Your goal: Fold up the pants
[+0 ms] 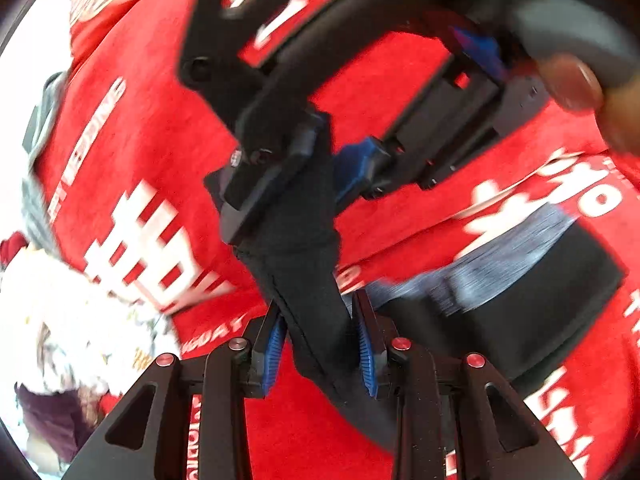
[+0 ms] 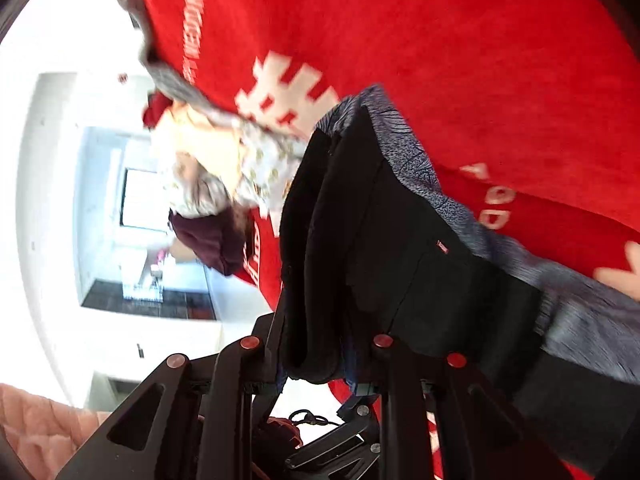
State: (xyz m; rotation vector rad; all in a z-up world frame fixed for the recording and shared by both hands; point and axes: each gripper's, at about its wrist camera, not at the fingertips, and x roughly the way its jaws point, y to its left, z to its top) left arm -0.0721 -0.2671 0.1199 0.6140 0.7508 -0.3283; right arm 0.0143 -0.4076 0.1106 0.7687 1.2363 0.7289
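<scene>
The black pants (image 1: 308,280) hang as a taut strip between both grippers over the red printed cloth (image 1: 160,128). My left gripper (image 1: 322,344) is shut on the pants, its blue pads (image 1: 366,354) pressing each side. In the left wrist view the right gripper (image 1: 320,160) is just ahead and above, also clamped on the same black fabric. In the right wrist view the right gripper (image 2: 316,364) is shut on a thick bunch of the black pants (image 2: 380,240), which have a grey patterned lining (image 2: 416,168) and a small red tag (image 2: 442,246).
A pile of other clothes, white patterned (image 2: 256,160) and maroon (image 2: 208,240), lies at the red cloth's edge (image 1: 60,320). A bright white room with a window (image 2: 140,200) is beyond. A hand (image 1: 576,84) holds the right gripper's handle.
</scene>
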